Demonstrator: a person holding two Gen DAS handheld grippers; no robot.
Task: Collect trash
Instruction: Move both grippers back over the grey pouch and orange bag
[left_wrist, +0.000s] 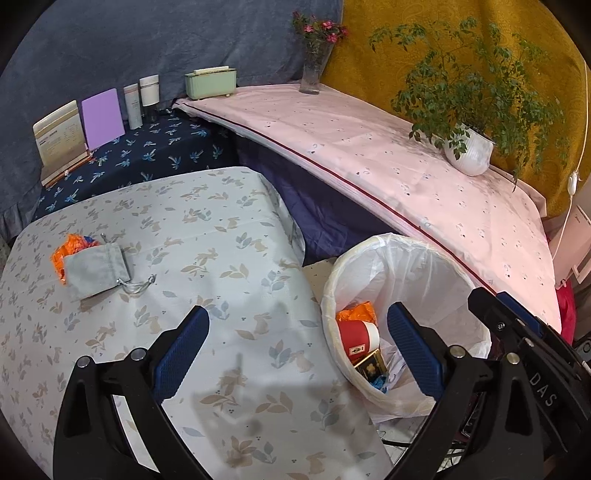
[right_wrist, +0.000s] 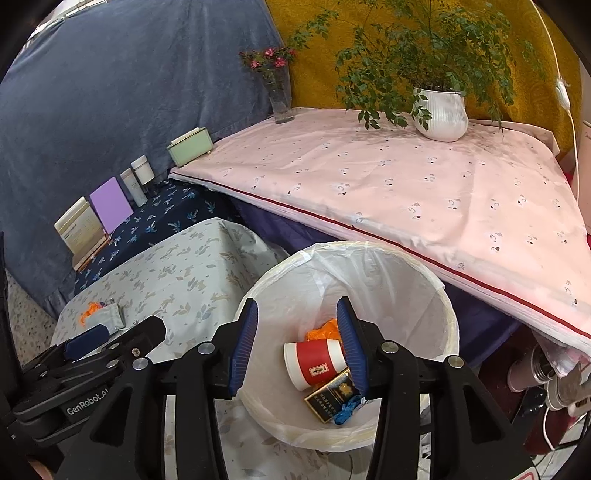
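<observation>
Blue ribbed pads on the right gripper (right_wrist: 297, 345) stand partly apart with nothing between them; it hangs over the mouth of the trash bin (right_wrist: 448, 317), angled down into it. Inside the white bin liner lie a red-and-white paper cup (right_wrist: 314, 363), a dark cigarette pack (right_wrist: 330, 398) under the cup's lower side, a blue scrap (right_wrist: 347, 408) beside the pack, and an orange wrapper (right_wrist: 323, 330) behind the cup.

The left gripper (left_wrist: 297, 349) is spread wide and empty — one finger hangs over the leaf-print table (left_wrist: 229, 266), the other over the bin's near rim, and the whole tool tilts downward.

Toward that table's far left edge a grey drawstring pouch (left_wrist: 94, 269) lies flat, partly covering crumpled orange trash (left_wrist: 61, 251) with a bit of blue showing. The rest of the cloth between pouch and bin is bare.

The bin stands just off the table's right edge, beside the front edge of the pink-covered table (left_wrist: 369, 155). At that table's back edge are a potted plant (left_wrist: 469, 151), a glass vase of flowers (left_wrist: 314, 70) and a green box (left_wrist: 210, 83).
</observation>
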